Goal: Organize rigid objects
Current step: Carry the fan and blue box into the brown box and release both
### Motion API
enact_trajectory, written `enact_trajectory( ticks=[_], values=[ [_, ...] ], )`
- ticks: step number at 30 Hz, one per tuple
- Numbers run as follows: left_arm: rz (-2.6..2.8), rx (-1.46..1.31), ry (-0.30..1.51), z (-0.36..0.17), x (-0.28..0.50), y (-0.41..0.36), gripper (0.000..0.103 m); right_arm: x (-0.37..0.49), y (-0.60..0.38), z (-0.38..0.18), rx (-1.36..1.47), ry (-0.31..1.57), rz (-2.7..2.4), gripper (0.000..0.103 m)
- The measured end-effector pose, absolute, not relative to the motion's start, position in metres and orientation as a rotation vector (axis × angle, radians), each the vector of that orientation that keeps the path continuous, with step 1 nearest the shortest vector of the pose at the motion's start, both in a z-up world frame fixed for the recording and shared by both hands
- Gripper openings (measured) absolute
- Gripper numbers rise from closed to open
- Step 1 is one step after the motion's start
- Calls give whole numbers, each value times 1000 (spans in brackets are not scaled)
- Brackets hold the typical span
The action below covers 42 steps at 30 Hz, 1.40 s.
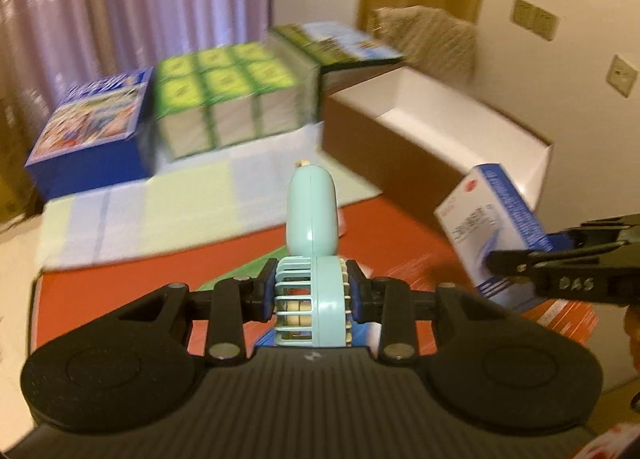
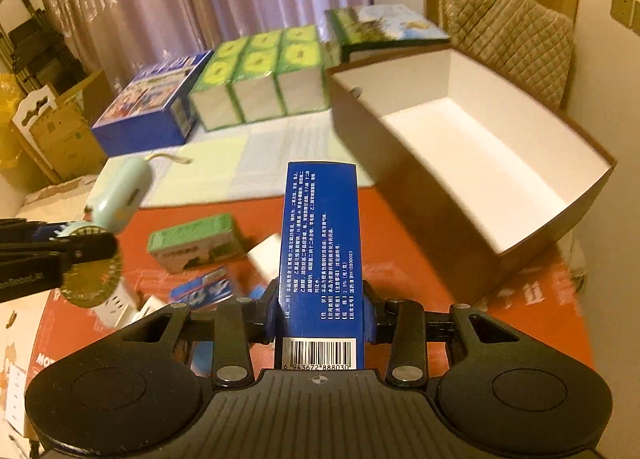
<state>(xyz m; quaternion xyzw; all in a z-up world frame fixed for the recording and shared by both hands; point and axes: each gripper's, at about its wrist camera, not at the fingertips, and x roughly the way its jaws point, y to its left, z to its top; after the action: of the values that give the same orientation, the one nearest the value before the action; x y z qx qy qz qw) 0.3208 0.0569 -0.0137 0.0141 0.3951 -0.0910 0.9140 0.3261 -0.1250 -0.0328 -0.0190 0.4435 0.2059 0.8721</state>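
Left claw [image 1: 312, 299] grips a fan [image 1: 312, 219] above the red tabletop [image 1: 400, 247].

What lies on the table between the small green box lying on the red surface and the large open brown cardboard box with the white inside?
In the right wrist view, the upright blue medicine carton, clamped in the right gripper, stands between the small green box and the open brown box.

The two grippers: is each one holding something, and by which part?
The left gripper holds a mint handheld fan by its grilled head. The right gripper holds a blue carton by its long sides, near the barcode end.
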Motion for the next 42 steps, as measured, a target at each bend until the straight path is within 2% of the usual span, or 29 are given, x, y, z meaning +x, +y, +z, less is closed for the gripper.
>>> enact_trajectory(
  ticks=[11,18,30,42],
  values=[
    [-318,43,733,6,396,-67,30,389,-205,-6,2,843,339,36],
    [-340,46,742,-1,444,-122,30,437,-247,-2,21,826,298,36],
    [-335,13,869,-50,507,-162,30,512,-274,-36,-15,912,308,36],
    [-324,-4,1006,-98,530,-179,29,541,-284,-81,-60,1027,303,36]
  ],
)
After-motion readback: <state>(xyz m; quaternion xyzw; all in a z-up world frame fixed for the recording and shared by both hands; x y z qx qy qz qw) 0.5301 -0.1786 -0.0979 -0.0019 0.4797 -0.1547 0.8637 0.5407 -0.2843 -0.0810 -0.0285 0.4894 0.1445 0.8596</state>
